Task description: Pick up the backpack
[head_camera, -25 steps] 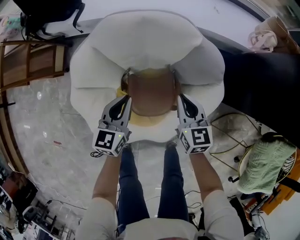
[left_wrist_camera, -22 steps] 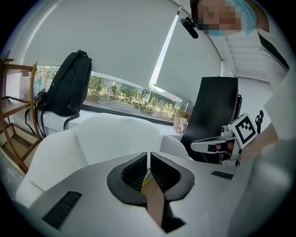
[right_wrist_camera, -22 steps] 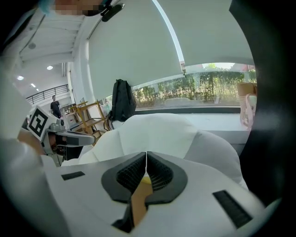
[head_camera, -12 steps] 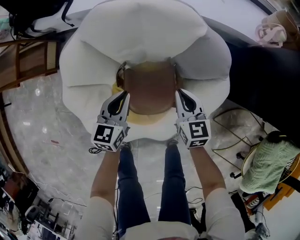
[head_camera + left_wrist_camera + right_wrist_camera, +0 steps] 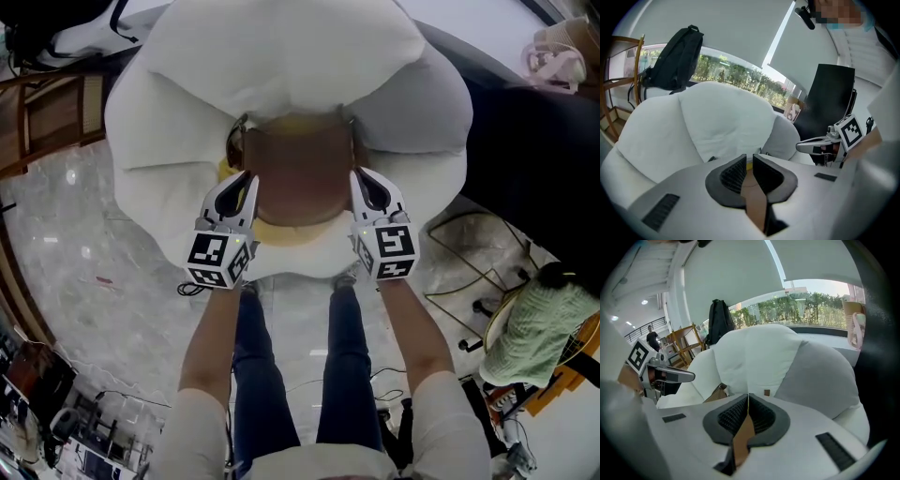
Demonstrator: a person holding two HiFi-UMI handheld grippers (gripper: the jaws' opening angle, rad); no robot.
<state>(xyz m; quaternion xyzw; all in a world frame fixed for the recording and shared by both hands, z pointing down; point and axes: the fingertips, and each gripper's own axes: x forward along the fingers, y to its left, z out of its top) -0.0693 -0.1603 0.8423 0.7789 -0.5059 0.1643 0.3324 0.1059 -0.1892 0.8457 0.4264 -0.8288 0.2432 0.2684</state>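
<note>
A brown backpack (image 5: 300, 178) with a yellow part under it rests low against the seat of a big white armchair (image 5: 281, 66). My left gripper (image 5: 246, 178) is shut on a brown strap (image 5: 754, 201) at the pack's left side. At the right side, my right gripper (image 5: 359, 176) is shut on another brown strap (image 5: 742, 439). In both gripper views the strap runs out from between closed pads. The right gripper (image 5: 820, 146) shows in the left gripper view, and the left gripper (image 5: 670, 376) shows in the right gripper view.
A black backpack (image 5: 677, 58) hangs on a wooden rack (image 5: 56, 112) behind the armchair's left. A dark chair (image 5: 525, 159) stands at the right, with cables (image 5: 469, 281) and a green cloth (image 5: 534, 328) on the floor side. The person's legs (image 5: 291, 375) stand before the seat.
Both grippers have sunk toward the armchair seat with the brown backpack held between them. Their jaws have stayed shut on the straps.
</note>
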